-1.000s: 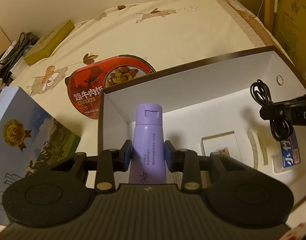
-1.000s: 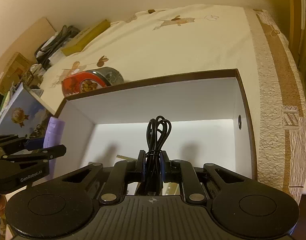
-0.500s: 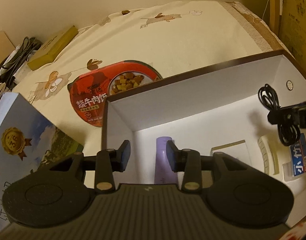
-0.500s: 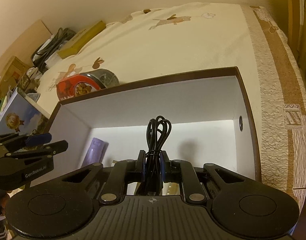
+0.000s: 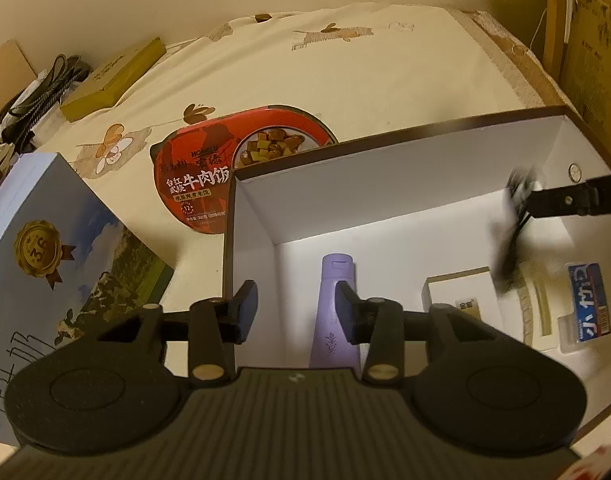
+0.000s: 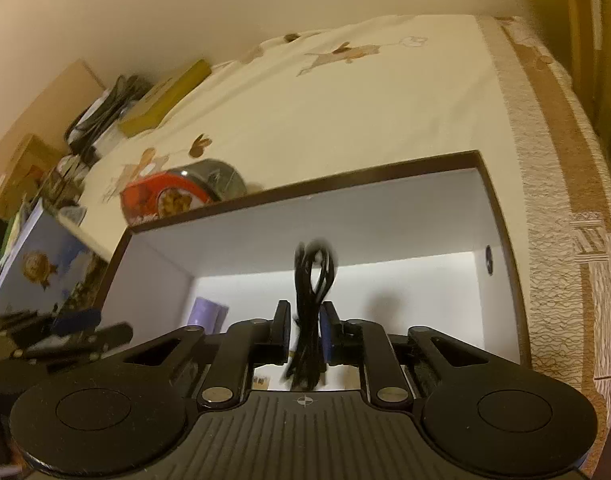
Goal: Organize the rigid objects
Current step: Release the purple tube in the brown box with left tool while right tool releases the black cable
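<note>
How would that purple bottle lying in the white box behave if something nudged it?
The purple bottle looks round-bodied and lies on its side, so it would probably roll. Its smooth plastic may slip between pads. The white box wall should stop it.

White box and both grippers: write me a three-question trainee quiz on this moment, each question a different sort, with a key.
1. True or false: the purple bottle lies inside the white box.
2. Which thing sits between the right gripper's jaws? A) black cable B) red bowl C) yellow box
3. Fill in: the left gripper holds ____.

Key
1. True; it rests on the box floor near the left wall.
2. A; the jaws have just been opening, and the blurred cable bundle appears to be slipping free above the box.
3. Nothing; its jaws have just been opening and stand apart, clear of the bottle.
</note>
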The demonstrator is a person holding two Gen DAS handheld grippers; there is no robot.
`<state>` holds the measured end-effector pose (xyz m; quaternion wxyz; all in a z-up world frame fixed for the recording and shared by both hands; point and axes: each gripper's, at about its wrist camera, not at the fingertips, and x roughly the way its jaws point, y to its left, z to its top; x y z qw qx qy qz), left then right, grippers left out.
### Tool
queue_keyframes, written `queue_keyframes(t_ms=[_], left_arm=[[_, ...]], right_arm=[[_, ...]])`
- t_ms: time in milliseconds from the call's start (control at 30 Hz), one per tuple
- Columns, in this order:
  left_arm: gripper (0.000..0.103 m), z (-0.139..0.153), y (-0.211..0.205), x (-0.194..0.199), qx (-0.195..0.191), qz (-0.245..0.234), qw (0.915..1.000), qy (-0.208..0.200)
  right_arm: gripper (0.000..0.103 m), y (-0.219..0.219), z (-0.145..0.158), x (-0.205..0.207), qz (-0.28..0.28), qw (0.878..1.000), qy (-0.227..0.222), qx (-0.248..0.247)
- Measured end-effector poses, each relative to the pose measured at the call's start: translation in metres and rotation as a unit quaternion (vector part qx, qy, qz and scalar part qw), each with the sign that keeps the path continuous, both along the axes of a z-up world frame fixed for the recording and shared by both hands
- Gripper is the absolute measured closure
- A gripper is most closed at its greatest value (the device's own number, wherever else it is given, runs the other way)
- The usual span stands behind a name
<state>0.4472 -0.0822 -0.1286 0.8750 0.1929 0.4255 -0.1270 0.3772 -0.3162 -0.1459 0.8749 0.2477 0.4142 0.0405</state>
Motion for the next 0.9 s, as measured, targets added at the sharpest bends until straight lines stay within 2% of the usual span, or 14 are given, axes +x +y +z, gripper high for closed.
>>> queue_keyframes(t_ms=[33,67,100,467,600,900], left_arm=[[0.063,0.001,0.001,-0.001,-0.002,0.001,1.0,0.0],[0.063,0.002,0.002,-0.002,-0.003,0.001,1.0,-0.001],[0.063,0.003,0.003,-0.004,-0.004,0.0,1.0,-0.001],[0.061,0.021,0.018,-0.015,-0.032,0.018,0.9993,0.001],[0.059,0.035,0.02,-0.022,-0.045,0.024,0.9987,-0.006],[0.058,0.07,0.017,-0.052,-0.073,0.018,0.997,-0.017]], right_arm=[[0.071,-0.001,0.002,-0.001,-0.002,1.0,-0.006,0.0],[0.059,-0.001,0.005,-0.004,-0.004,1.0,-0.012,-0.001],[0.054,-0.002,0.007,-0.006,-0.006,1.0,-0.017,-0.003],[0.047,-0.012,0.014,-0.029,0.003,1.0,-0.006,0.008],[0.044,-0.015,0.022,-0.04,-0.002,1.0,-0.011,0.002],[0.043,-0.024,0.05,-0.07,-0.01,0.999,-0.035,0.0]])
